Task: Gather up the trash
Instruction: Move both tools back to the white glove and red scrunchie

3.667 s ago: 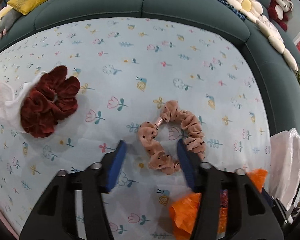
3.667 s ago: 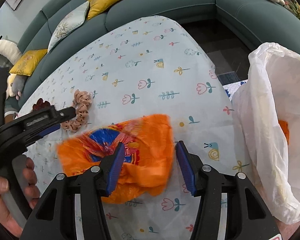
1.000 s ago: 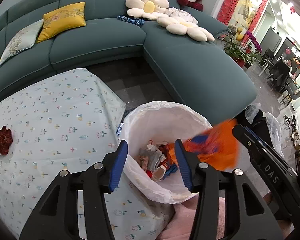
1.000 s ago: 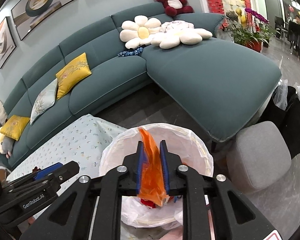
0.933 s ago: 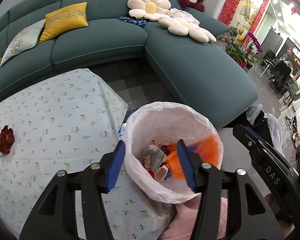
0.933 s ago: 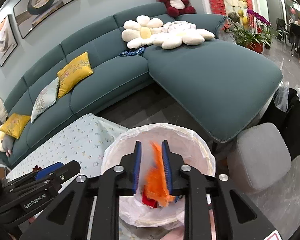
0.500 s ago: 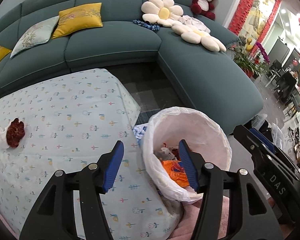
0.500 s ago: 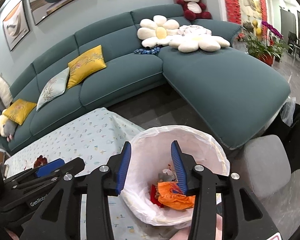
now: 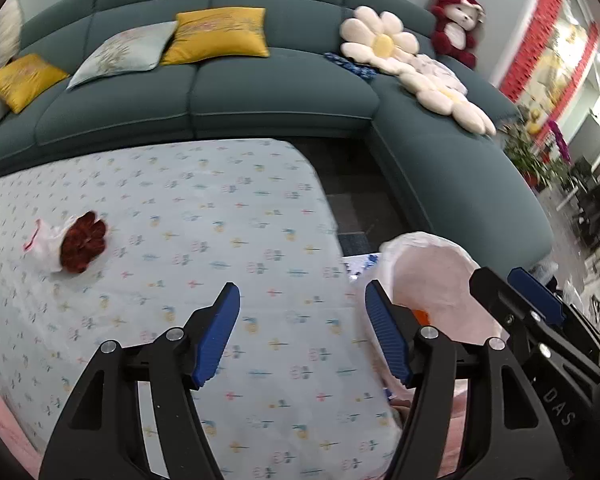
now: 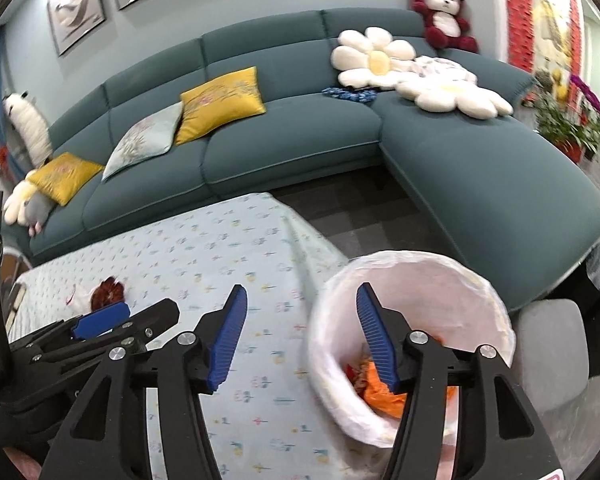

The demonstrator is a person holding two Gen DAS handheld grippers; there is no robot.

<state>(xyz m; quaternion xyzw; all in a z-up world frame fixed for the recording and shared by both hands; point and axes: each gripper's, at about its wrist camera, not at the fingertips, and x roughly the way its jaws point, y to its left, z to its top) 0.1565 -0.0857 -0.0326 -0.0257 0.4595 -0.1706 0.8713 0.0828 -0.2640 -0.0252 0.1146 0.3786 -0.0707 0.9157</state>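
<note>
My right claw (image 10: 300,332) has just been opening and holds nothing; the crumpled orange plastic wrapper (image 10: 376,392) lies inside the white-lined trash bin (image 10: 496,320). My left claw (image 9: 300,328), also just widening, hangs empty over the flower-print bench (image 9: 220,208).

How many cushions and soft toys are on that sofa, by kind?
Yellow cushions: 2
Pale patterned cushion: 1
Flower cushions: 2
Red teddy: 1
Soft toy at far left: 1
Total: 7
</note>
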